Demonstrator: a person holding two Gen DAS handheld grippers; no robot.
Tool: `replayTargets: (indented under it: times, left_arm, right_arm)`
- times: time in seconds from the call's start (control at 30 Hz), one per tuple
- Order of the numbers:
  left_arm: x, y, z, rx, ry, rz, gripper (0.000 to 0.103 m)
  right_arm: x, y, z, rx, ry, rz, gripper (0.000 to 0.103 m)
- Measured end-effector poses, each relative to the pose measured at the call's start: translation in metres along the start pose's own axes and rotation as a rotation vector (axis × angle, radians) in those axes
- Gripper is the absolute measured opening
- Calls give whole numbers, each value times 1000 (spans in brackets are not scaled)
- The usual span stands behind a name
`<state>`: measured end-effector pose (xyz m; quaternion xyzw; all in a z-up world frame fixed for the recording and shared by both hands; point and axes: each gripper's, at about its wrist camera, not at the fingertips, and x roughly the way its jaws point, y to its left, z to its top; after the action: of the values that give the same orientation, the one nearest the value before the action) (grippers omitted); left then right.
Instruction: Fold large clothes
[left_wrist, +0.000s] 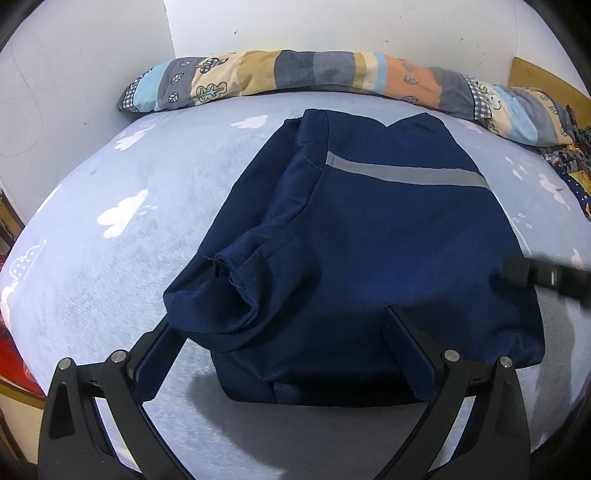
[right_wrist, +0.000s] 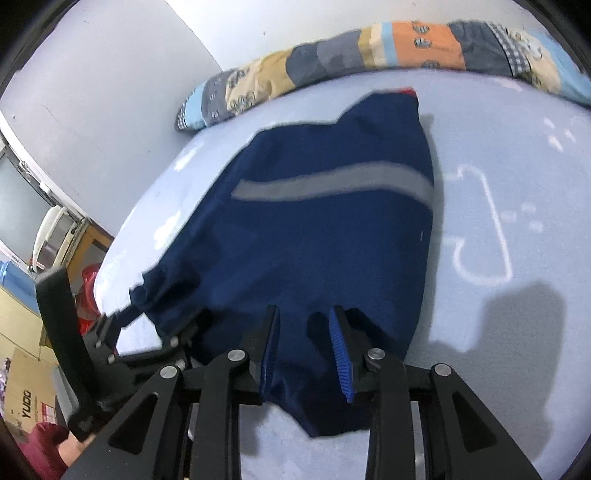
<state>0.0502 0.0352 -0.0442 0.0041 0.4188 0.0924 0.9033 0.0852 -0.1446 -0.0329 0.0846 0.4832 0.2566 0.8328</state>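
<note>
Handling: the navy garment (left_wrist: 369, 229) looks soft, limp and light; I'd pinch it at a hem or corner.
Place: folded on the pale blue bed (left_wrist: 129, 206), below the patchwork pillow (left_wrist: 295, 74).
Right claw (right_wrist: 304, 314): narrowly parted above the near edge, pads off the cloth.
Left claw (left_wrist: 280, 314): spread wide, gripping nothing.

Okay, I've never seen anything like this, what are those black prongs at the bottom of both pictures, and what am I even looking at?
Those prongs are handheld two-finger grippers, one per hand, each carrying a fisheye camera looking along its fingers. One picture is from the left gripper, the other from the right gripper. Both look down at a folded navy garment with a grey stripe, lying on a pale blue bedsheet near a patchwork quilt. Both grippers are open; cloth lies between the right one's blue pads, unpinched.
</note>
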Motion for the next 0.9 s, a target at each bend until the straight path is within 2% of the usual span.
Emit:
replayTargets:
  times: [0.17, 0.27, 0.33, 0.47, 0.57, 0.67, 0.9]
  left_arm:
    - [0, -1, 0, 12, -6, 5, 103]
    - [1, -1, 0, 18, -6, 6, 103]
    - [1, -2, 1, 22, -7, 9, 103]
    - [3, -2, 3, 19, -5, 8, 103]
    - [3, -1, 4, 10, -3, 3, 103]
    - [2, -1, 5, 2, -6, -5, 103]
    - [-1, 1, 6, -6, -16, -19, 103]
  right_arm:
    - [7, -6, 30, -16, -41, -39, 31]
    - [28, -17, 39, 4, -4, -16, 28]
    - [37, -21, 39, 32, 28, 23, 29]
    - [45, -16, 38, 21, 43, 20, 29]
    - [42, -14, 38, 17, 44, 19, 29]
    - [31, -9, 36, 30, 36, 56, 31]
    - [11, 0, 23, -6, 45, 17, 31]
